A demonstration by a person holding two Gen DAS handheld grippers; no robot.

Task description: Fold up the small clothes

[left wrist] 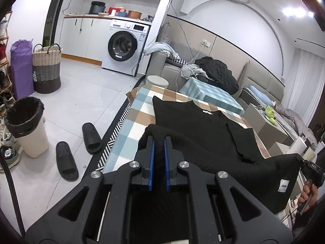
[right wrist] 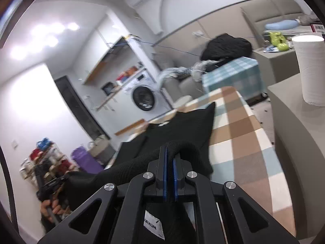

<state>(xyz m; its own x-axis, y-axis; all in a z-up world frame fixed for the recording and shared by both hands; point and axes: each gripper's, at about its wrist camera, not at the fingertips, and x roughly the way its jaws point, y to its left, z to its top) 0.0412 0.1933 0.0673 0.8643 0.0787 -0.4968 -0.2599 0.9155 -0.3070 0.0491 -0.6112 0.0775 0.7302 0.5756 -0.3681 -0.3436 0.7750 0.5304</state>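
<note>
Left gripper (left wrist: pixel 159 142): jaws pinching hem of black garment (left wrist: pixel 195 120). Right gripper (right wrist: pixel 170 152): pinching opposite hem corner. Garment half lifted, rest on checked tablecloth (left wrist: pixel 130 122). Risk: thin pinch slipping, hem sagging, fold uneven.

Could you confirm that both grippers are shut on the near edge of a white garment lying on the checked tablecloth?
Not quite: the garment is black, not white, as the left wrist view shows. The left gripper and right gripper are both shut on its near edge over the checked tablecloth.
</note>
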